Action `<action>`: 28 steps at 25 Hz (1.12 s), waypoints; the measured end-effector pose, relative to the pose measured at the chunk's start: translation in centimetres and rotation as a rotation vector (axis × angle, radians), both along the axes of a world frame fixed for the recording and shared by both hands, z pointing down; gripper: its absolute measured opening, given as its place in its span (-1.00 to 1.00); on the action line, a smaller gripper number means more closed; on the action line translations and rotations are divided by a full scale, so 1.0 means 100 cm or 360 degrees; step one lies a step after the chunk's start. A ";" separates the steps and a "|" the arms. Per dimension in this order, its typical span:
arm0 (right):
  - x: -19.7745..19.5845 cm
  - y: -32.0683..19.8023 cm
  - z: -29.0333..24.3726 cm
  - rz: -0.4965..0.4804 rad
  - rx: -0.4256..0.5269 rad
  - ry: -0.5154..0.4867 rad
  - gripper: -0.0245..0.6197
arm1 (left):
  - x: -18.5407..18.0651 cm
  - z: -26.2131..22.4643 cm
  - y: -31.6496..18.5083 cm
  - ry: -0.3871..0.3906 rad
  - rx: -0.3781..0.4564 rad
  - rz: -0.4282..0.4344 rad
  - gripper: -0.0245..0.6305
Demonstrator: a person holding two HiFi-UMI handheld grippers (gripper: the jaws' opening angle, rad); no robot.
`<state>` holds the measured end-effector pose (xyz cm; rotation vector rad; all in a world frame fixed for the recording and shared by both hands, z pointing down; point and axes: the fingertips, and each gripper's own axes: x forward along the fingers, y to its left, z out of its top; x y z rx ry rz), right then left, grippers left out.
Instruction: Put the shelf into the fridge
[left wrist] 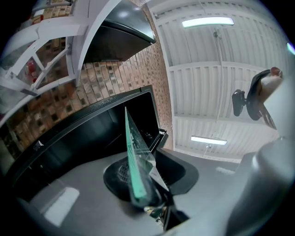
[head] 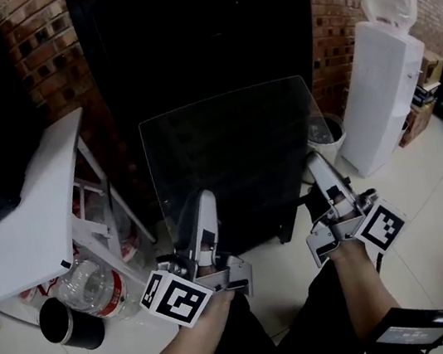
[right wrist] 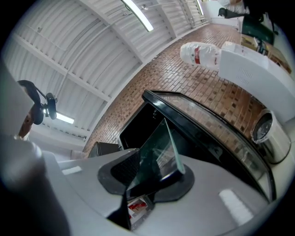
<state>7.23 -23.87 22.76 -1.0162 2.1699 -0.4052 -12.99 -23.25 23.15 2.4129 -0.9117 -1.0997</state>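
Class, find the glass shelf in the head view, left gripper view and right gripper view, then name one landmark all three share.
Head view: glass shelf at centre, held before the black fridge.
Left gripper view: glass shelf lower centre, edge-on, rising from the jaws.
Right gripper view: glass shelf lower centre, tilted, between the jaws.
Shared landmark: the black fridge behind it.

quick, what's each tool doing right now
left tool: closed on the shelf
right tool: closed on the shelf too
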 end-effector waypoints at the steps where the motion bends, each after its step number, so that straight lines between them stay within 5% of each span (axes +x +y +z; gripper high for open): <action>1: 0.001 -0.006 0.002 -0.0002 -0.0008 -0.0006 -0.61 | 0.001 0.002 -0.005 0.0001 -0.0015 -0.0006 -0.70; 28: -0.007 -0.083 0.082 -0.0094 -0.0303 0.0028 -0.60 | -0.003 0.087 -0.069 -0.0013 -0.0394 -0.0057 -0.69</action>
